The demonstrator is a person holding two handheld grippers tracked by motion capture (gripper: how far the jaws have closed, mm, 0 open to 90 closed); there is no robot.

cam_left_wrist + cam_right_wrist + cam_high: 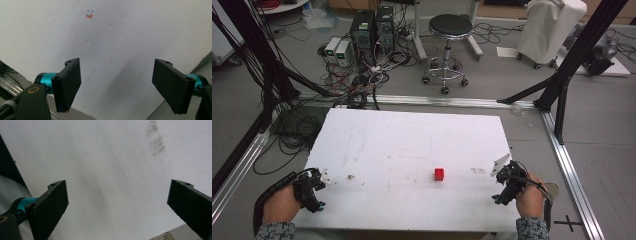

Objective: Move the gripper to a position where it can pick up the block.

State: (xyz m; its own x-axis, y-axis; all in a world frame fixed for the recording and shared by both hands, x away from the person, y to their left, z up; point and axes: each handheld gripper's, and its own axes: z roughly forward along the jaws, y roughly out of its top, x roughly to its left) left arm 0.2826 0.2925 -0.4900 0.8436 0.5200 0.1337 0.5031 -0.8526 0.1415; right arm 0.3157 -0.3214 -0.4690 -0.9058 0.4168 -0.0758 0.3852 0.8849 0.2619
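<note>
A small red block (439, 174) sits alone on the white table (412, 145), a little right of centre toward the front. My left gripper (314, 190) rests at the table's front left corner, jaws wide apart over bare white surface (117, 82). My right gripper (506, 184) is at the front right edge, roughly a hand's width right of the red block, also open with nothing between its jaws (117, 205). A hand holds each gripper from below.
Faint smudges (350, 177) mark the tabletop; a grey smear (155, 138) lies ahead of the right jaws and an orange-blue mark (89, 15) ahead of the left. Beyond the table are a black stool (448, 45), computer towers (371, 30), cables and black frame posts (562, 80).
</note>
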